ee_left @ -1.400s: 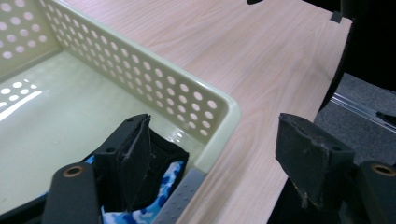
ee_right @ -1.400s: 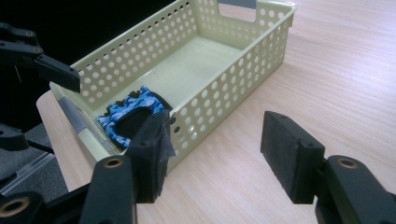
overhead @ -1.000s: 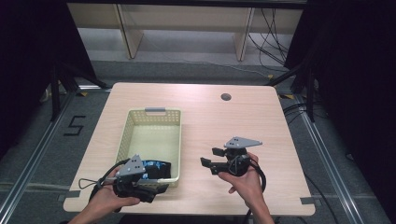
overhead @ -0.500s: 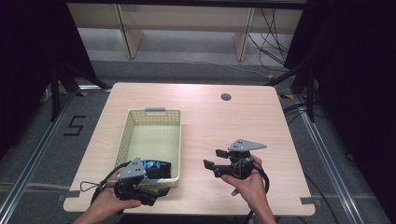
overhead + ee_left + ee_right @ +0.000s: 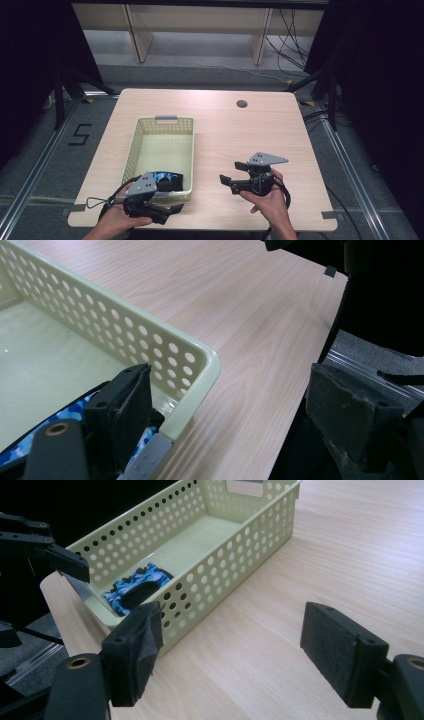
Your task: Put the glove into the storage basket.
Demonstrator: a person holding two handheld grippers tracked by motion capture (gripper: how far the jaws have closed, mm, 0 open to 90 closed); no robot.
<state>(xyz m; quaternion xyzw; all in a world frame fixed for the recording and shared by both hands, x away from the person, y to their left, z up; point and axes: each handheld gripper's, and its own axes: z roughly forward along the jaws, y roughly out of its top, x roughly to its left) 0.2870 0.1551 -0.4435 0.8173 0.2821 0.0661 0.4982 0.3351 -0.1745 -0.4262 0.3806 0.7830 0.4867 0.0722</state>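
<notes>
A: Where is the blue thing (image 5: 165, 179)?

B: In the basket (image 5: 161, 124), at its near end, lower left of the high view. It lies across the basket, side to side.

A: Which gripper is closer?

B: The left gripper (image 5: 172, 211). It sits just below that end, in the bottom left. The blue thing is just above it, over the rim.

A: Is it holding anything?

B: No. Its jaws have just opened wide, with nothing between the pads.

A: And the right gripper (image 5: 226, 181)?

B: Also just opened, and holding nothing. It points left at the basket from the middle of the table (image 5: 260, 130), a bit farther off.
</notes>
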